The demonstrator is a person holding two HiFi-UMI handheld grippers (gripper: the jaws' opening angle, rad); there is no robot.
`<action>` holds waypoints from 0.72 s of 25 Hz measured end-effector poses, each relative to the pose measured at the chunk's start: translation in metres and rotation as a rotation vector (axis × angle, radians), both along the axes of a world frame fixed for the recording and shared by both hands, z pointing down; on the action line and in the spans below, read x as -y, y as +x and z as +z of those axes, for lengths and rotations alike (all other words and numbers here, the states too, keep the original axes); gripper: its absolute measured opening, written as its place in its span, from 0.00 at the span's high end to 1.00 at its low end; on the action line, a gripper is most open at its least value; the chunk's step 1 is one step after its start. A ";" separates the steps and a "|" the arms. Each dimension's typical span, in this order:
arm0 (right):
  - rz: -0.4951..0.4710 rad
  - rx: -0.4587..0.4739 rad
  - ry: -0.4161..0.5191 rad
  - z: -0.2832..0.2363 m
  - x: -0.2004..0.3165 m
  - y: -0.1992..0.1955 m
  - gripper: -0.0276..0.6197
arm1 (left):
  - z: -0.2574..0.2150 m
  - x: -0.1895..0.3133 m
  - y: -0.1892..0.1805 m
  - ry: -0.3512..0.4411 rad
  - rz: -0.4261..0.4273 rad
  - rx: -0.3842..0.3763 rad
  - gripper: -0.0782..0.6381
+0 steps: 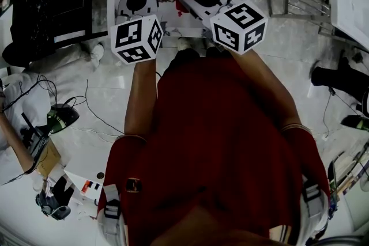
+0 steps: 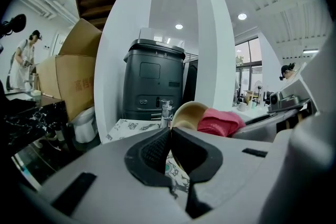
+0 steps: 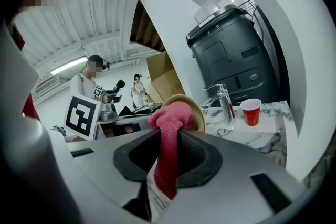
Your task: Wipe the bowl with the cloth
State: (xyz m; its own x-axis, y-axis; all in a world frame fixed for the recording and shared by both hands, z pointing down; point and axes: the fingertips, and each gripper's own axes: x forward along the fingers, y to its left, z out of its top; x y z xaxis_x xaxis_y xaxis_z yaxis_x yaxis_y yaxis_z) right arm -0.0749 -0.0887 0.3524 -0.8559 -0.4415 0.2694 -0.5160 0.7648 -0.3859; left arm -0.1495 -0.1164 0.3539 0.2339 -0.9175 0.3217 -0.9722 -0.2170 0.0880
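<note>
We see the left gripper [image 2: 169, 131] clamped narrow on the rim of the bowl [image 2: 185, 112], which is held on edge above the marble counter [image 3: 265, 131], apart from the faucet [image 3: 227, 98] and red cup [image 3: 252, 111]. The right gripper [image 3: 169, 136] grips the pink cloth [image 3: 170, 117], whose bunched end sits inside the bowl against its wall.

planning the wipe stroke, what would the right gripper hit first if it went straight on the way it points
The bowl: the cloth held by the right gripper bunches against the bowl's inside just past the tips, though depth is hard to judge.
</note>
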 end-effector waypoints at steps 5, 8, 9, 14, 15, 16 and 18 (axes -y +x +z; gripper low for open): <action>-0.006 0.008 0.060 -0.009 -0.001 0.004 0.83 | 0.000 0.000 -0.002 0.006 -0.011 0.000 0.87; -0.007 0.015 0.102 -0.016 -0.001 0.008 0.83 | -0.001 0.000 -0.002 0.011 -0.019 0.000 0.87; -0.007 0.018 0.114 -0.018 -0.002 0.009 0.83 | -0.001 -0.001 -0.002 0.012 -0.021 0.000 0.87; 0.006 0.035 0.159 -0.030 -0.001 0.017 0.83 | -0.004 -0.003 -0.004 0.014 -0.029 -0.001 0.87; 0.010 0.037 0.164 -0.033 0.000 0.019 0.83 | -0.005 -0.003 -0.004 0.014 -0.031 -0.002 0.87; 0.015 0.039 0.168 -0.035 0.001 0.021 0.83 | -0.006 -0.003 -0.005 0.014 -0.033 -0.003 0.87; 0.026 0.043 0.178 -0.039 0.003 0.025 0.83 | -0.007 -0.003 -0.006 0.013 -0.038 -0.004 0.87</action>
